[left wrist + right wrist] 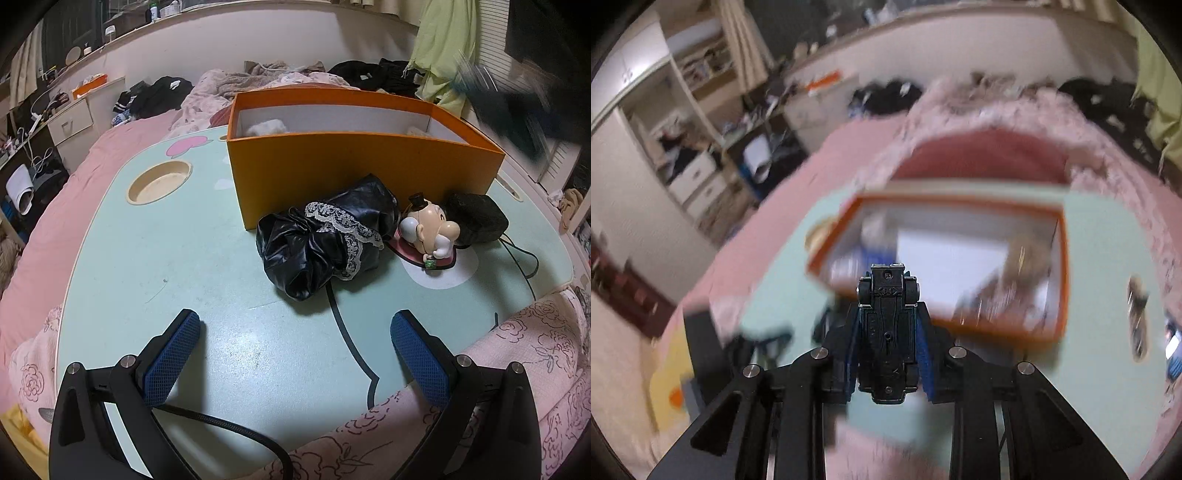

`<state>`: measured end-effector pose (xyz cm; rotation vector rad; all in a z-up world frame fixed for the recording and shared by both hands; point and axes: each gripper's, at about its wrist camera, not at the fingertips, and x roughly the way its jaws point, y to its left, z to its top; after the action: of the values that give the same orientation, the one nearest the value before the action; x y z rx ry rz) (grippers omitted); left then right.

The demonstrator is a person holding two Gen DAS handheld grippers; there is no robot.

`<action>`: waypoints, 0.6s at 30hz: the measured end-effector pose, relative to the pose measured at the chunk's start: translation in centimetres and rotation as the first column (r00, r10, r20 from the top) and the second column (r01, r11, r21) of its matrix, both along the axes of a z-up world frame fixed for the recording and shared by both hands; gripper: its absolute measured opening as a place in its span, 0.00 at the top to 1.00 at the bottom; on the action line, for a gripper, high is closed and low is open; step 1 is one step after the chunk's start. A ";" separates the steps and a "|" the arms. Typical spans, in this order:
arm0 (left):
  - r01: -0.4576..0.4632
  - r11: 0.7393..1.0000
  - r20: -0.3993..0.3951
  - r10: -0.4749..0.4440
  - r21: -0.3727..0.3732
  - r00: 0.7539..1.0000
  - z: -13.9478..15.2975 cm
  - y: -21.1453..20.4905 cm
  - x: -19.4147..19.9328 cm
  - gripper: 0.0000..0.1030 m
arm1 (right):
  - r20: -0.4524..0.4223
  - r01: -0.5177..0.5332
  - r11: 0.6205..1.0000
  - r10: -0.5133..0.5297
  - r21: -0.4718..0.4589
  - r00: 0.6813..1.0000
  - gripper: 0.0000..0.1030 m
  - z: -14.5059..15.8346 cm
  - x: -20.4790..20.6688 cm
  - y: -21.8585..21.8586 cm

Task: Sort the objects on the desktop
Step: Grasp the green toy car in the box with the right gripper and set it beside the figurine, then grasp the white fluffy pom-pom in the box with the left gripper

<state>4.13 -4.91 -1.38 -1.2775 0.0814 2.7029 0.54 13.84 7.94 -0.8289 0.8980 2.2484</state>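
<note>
Right gripper (888, 332) was clamped on a small toy car (888, 325), carried above the table (1108, 295) toward the orange box (1060, 258). Left gripper (295, 354) hung open and empty over the table's near edge. Next move, likely: centre over the box, then release.

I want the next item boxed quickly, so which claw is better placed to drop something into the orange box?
Right. The right claw is shut on a toy car near the orange box. The left claw is open and empty over the table.
</note>
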 end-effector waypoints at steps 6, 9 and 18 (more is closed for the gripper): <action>0.000 1.000 -0.001 0.000 0.001 1.000 0.0 0.0 0.1 0.00 | 0.041 0.010 0.998 -0.007 -0.069 0.999 0.74 -5.1 -0.6 0.7; 0.000 1.000 -0.001 0.000 0.001 1.000 0.0 0.1 0.1 0.00 | -0.026 0.040 0.999 -0.040 -0.003 0.999 0.52 -3.9 0.5 0.5; 0.001 1.000 -0.001 -0.001 0.001 1.000 0.1 0.2 0.2 0.00 | 0.073 0.059 0.991 -0.068 0.119 0.995 0.31 -4.9 5.5 -2.8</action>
<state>4.29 -4.75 -1.33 -1.2752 0.0812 2.7027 6.01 11.04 2.99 -0.8168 0.7394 2.1761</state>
